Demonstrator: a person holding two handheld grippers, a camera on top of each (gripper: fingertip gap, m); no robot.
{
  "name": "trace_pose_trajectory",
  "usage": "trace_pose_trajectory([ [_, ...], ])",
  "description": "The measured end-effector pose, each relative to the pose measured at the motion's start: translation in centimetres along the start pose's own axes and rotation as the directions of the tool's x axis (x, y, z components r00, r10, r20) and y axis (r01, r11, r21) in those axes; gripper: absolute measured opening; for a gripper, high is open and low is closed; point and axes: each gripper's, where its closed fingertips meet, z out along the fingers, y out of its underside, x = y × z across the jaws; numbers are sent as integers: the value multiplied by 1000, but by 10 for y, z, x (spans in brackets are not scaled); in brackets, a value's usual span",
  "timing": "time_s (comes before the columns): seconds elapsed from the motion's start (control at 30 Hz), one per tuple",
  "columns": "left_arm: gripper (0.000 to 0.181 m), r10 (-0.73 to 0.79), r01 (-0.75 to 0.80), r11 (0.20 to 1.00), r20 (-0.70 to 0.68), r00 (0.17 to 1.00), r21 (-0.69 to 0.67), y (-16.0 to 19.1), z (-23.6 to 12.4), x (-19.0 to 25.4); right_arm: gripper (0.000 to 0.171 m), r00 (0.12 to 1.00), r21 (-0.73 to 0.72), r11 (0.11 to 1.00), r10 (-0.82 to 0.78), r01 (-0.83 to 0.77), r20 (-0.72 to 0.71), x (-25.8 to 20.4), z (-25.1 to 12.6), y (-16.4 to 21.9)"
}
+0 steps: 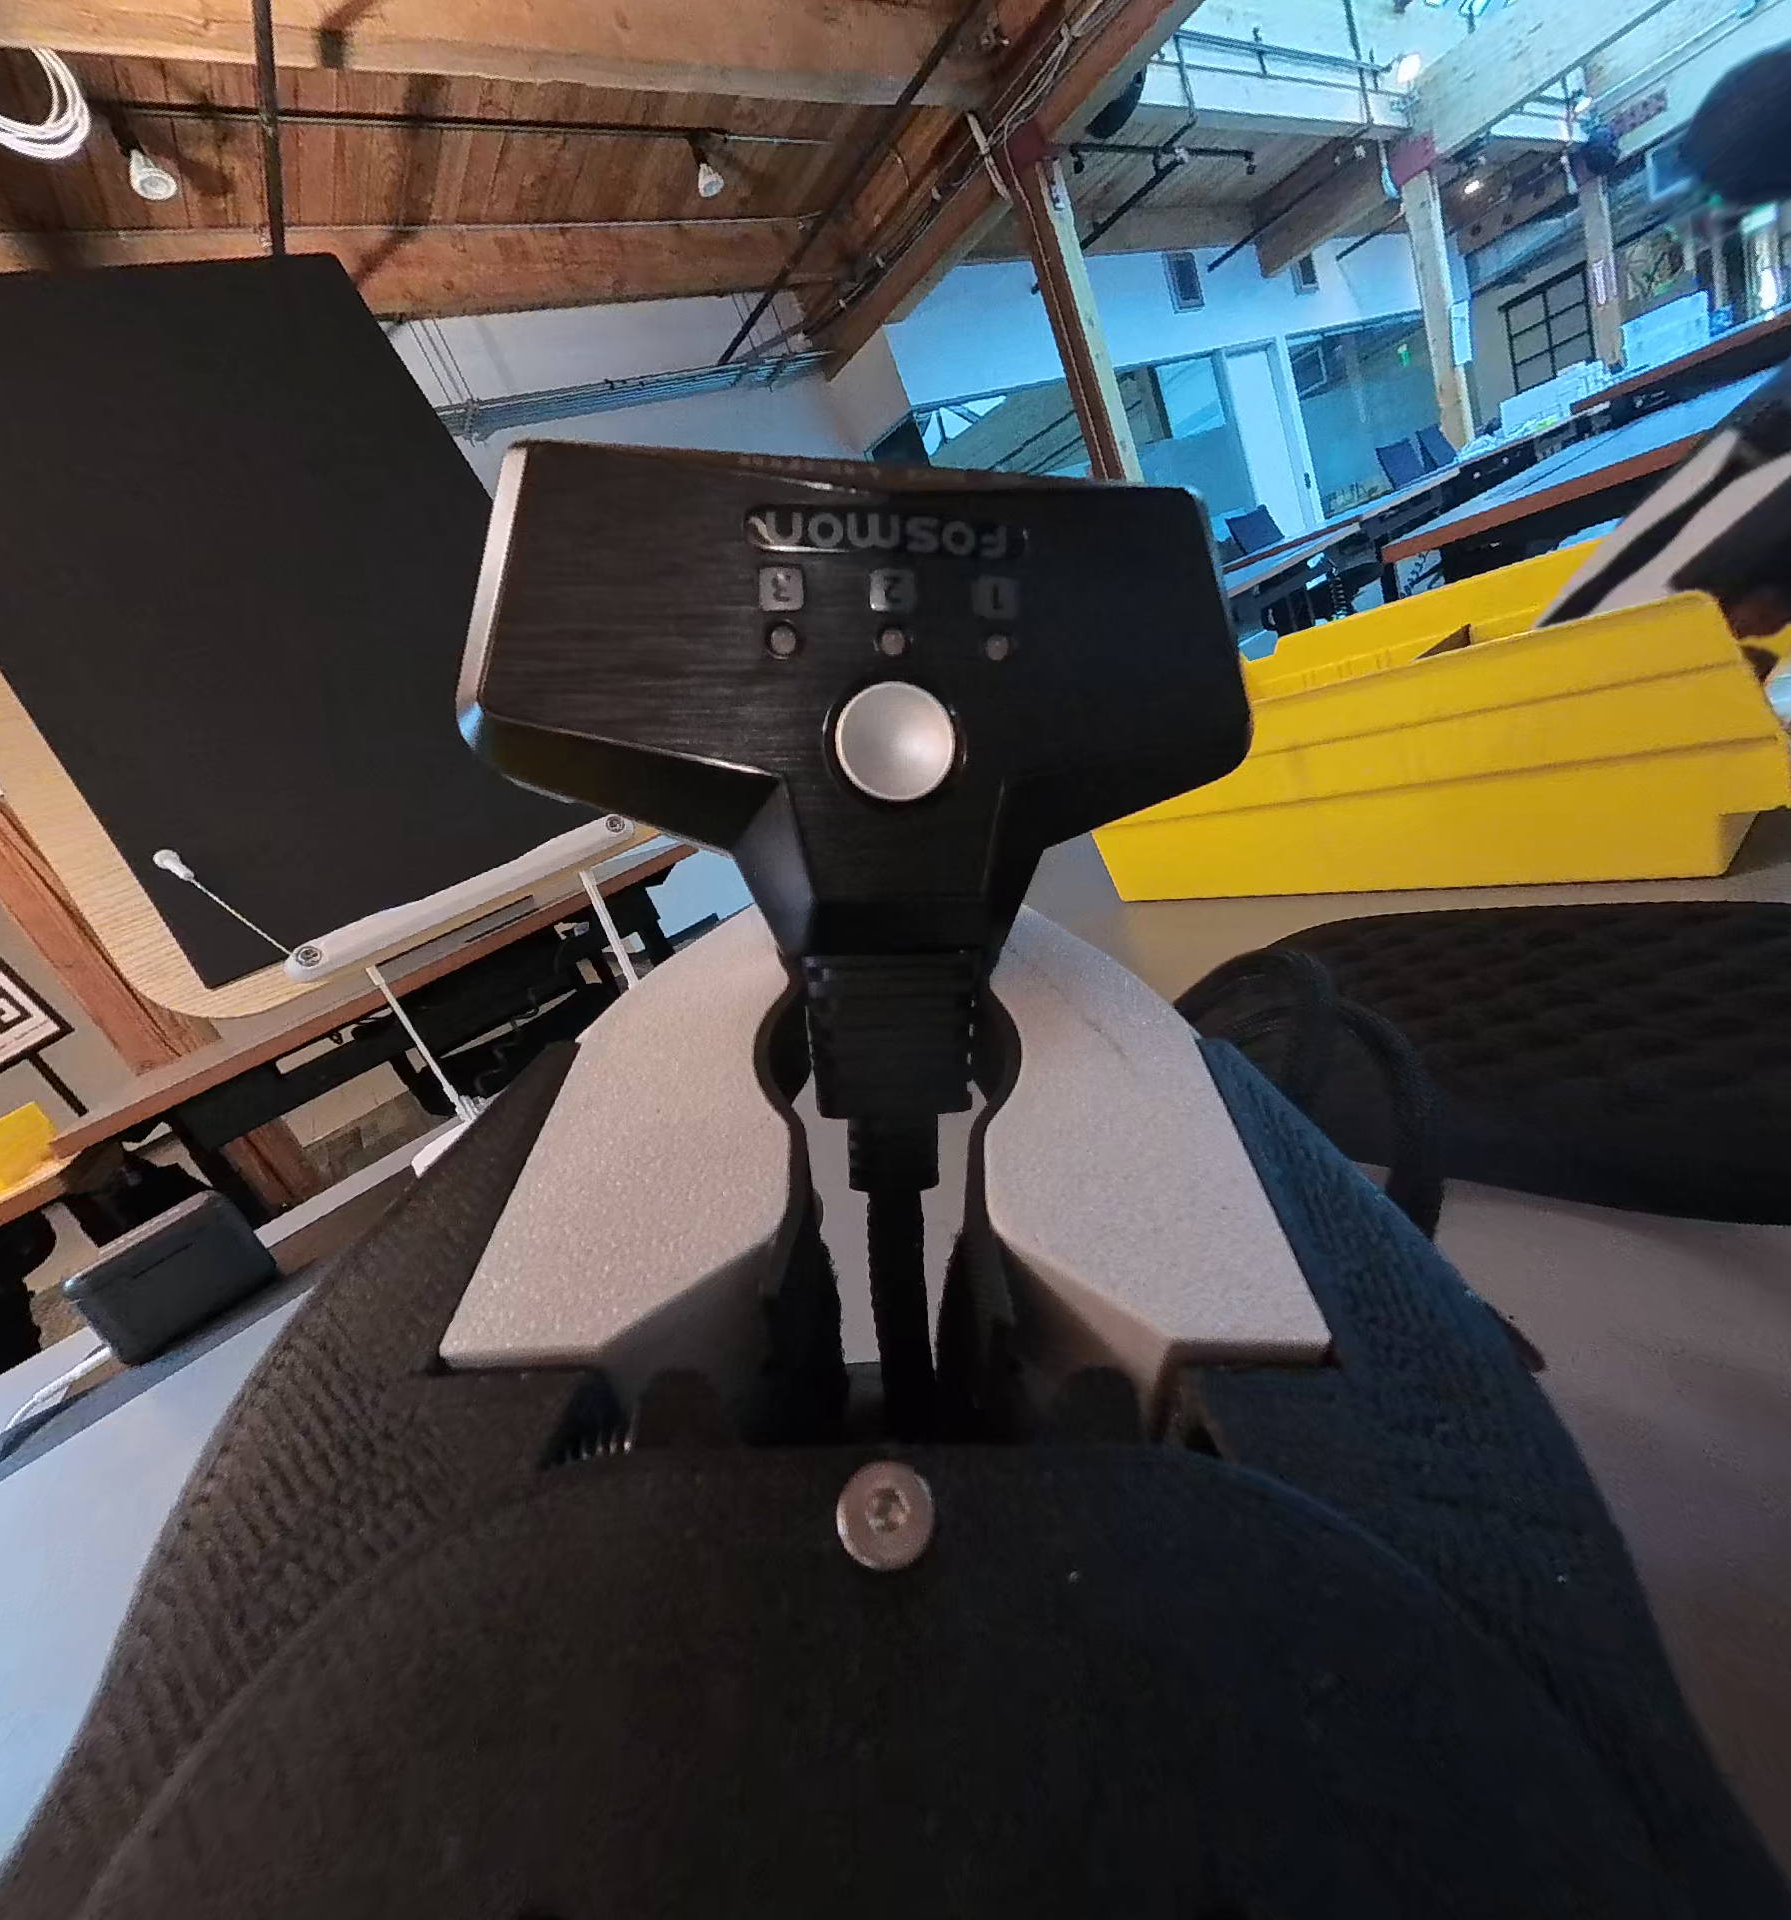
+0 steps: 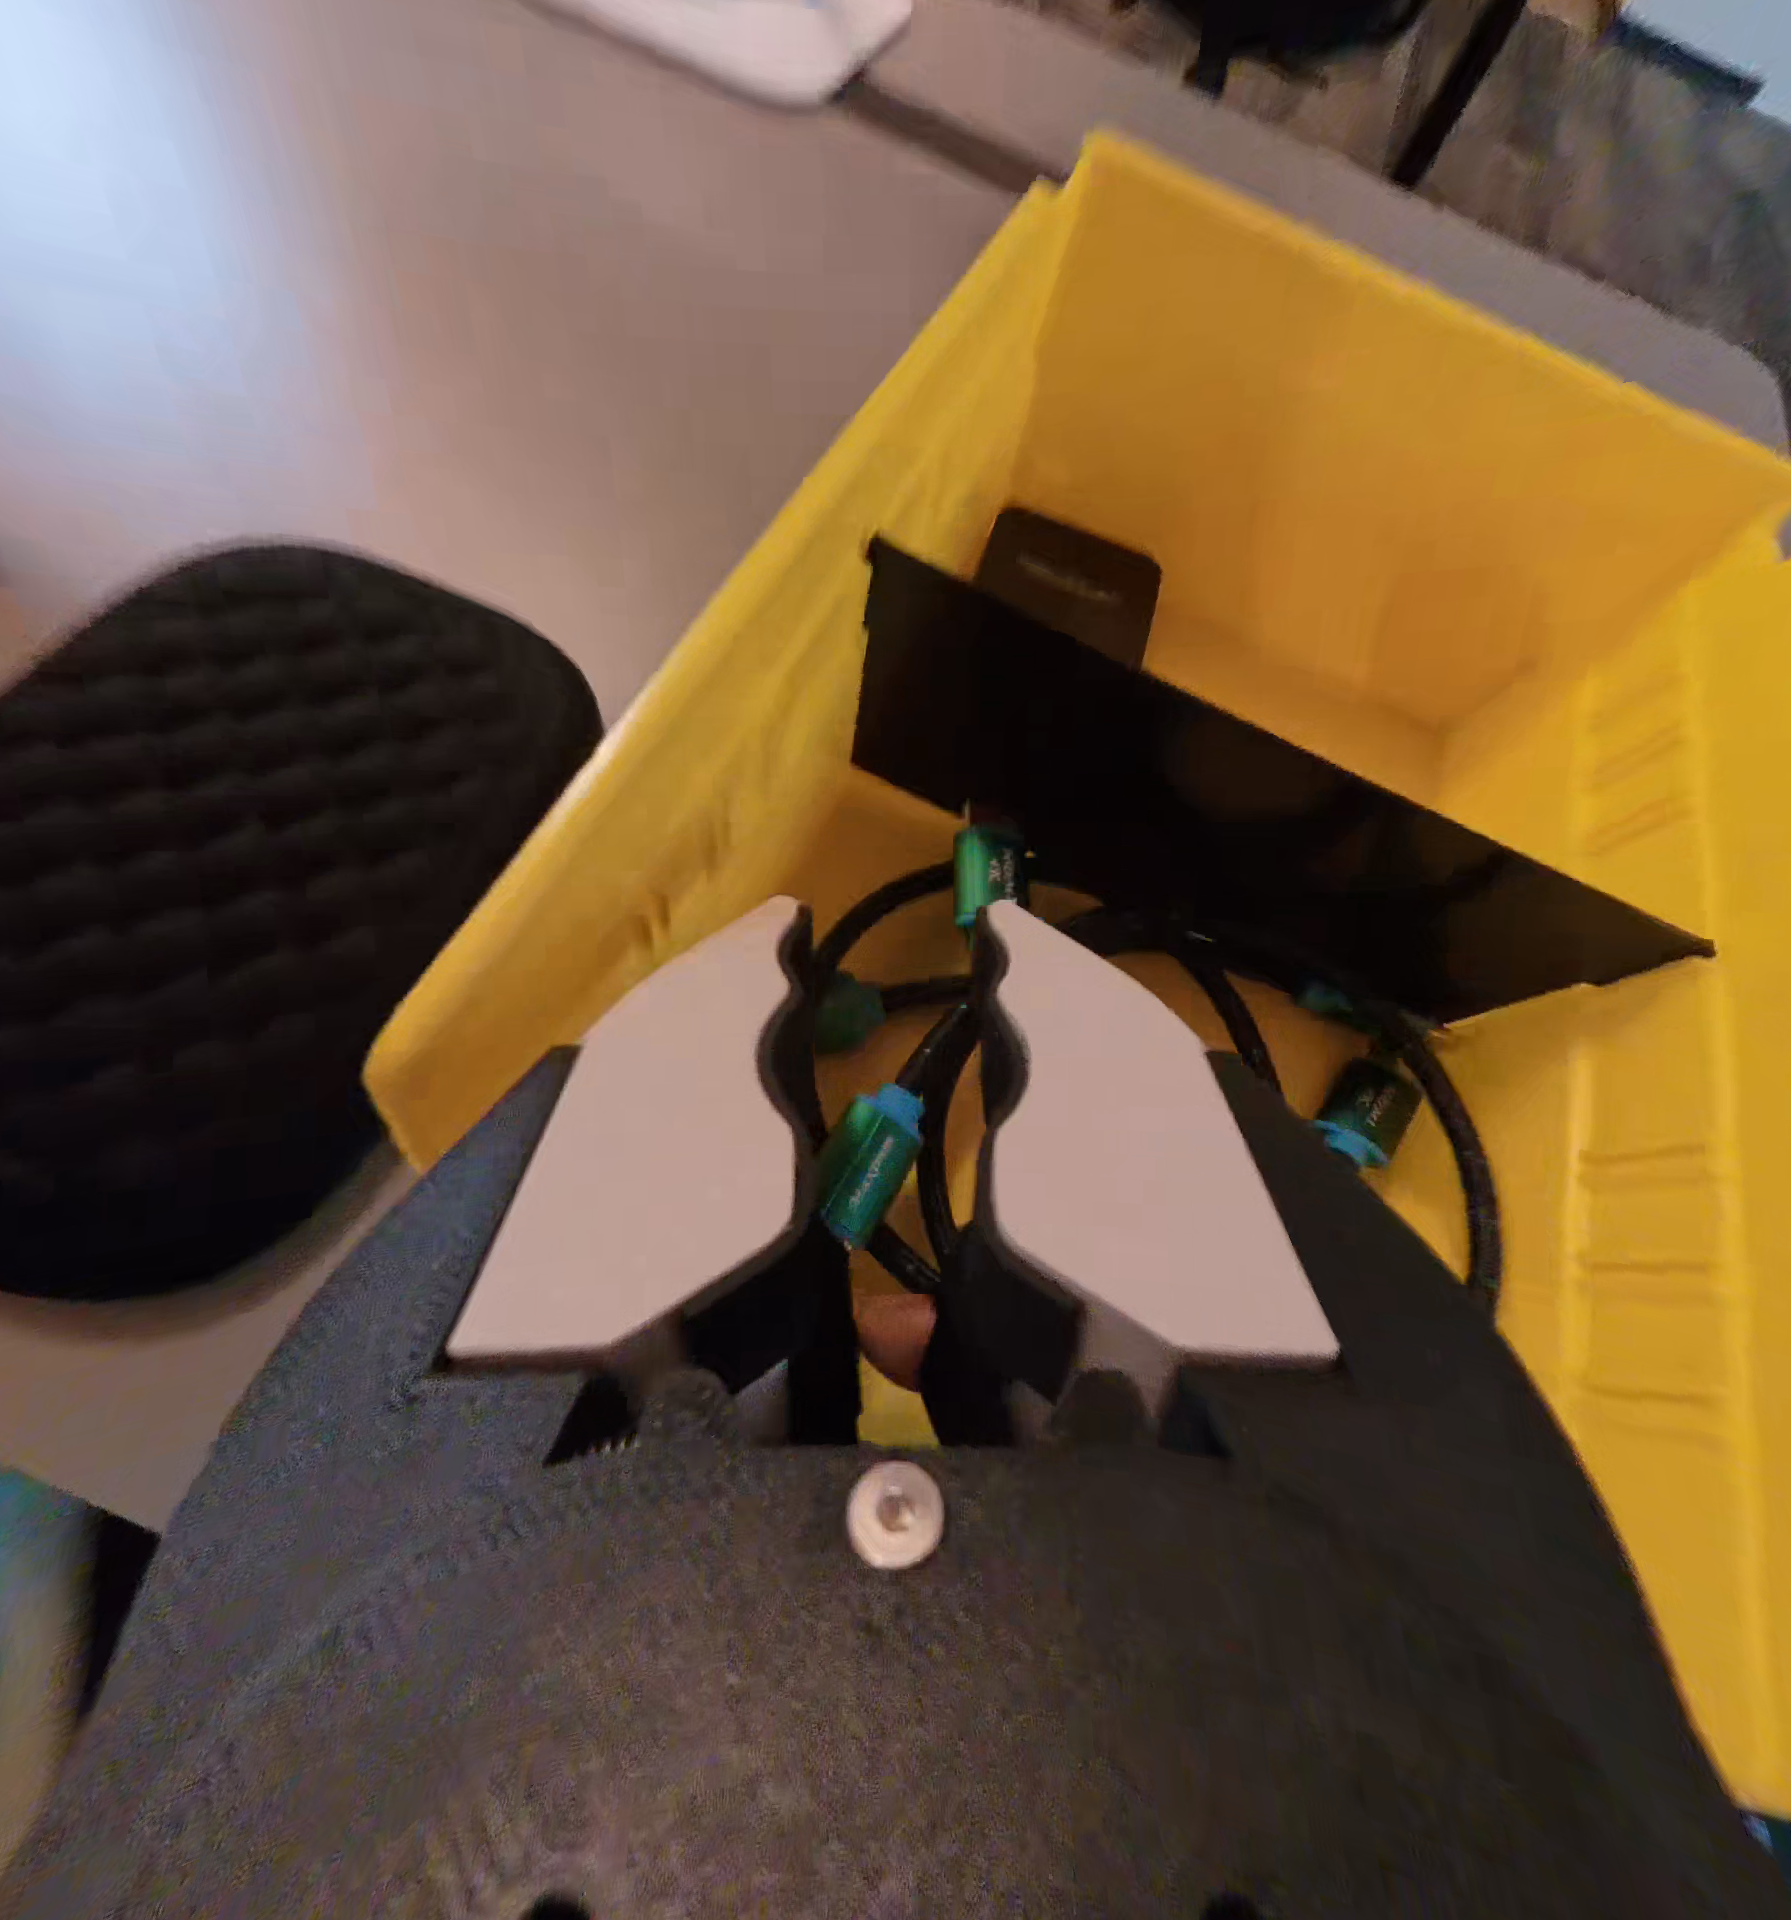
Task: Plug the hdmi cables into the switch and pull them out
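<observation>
Left tongs (image 1: 891, 1023) round ribbed switch (image 1: 855, 665) neck

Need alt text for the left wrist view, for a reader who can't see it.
The left gripper is shut on the ribbed cable collar of a black HDMI switch, holding it up with its round silver button facing the camera. Behind, on the grey table, sit a yellow bin and a black mesh pad; the right gripper shows blurred at upper right.

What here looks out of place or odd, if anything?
Nothing looks damaged or spilled. The left gripper holds the black switch by its cable collar, with no cable plugged in that I can see. The HDMI cables lie loosely coiled in the yellow bin, under the right gripper.
</observation>
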Motion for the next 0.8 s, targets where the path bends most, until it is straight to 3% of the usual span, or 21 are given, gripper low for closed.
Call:
trace_pose_trajectory([
  [0.03, 27, 0, 0, 1000, -1, 1000, 0, 0, 0, 0, 33, 999, 34, 999, 33, -33, -4, 4, -9, -4],
  [0.2, 27, 10, -10, 1000, -2, 1000, -1, 0, 0, 1, 29, 984, 137, 990, 60, -37, -169, 40, -59, -7],
  [0.3, 27, 14, -14, 1000, -1, 1000, -6, 1, 1, 1, 29, 992, 160, 984, 96, -82, -81, 33, -59, -5],
  [0.37, 27, 14, -14, 1000, 3, 1000, -10, 2, 1, 1, 28, 996, 269, 960, 87, -82, -5, 18, -59, -27],
  [0.5, 27, 4, -4, 1000, 18, 1000, -5, 1, 1, -2, 38, 953, 642, 760, -111, -101, 280, -61, -82, -109],
  [0.6, 27, 2, -2, 1000, 28, 1000, 9, -1, 0, -4, 60, 812, 710, 656, -252, -258, 527, -136, -90, -145],
  [0.7, 27, 22, -22, 1000, 26, 999, 14, -2, 0, -2, 77, 663, 605, 740, -297, -295, 687, -205, -64, -152],
  [0.8, 27, -3, 3, 1000, 44, 999, 15, -2, -1, -6, 87, 574, 528, 845, -391, -86, 719, -257, -34, -130],
])
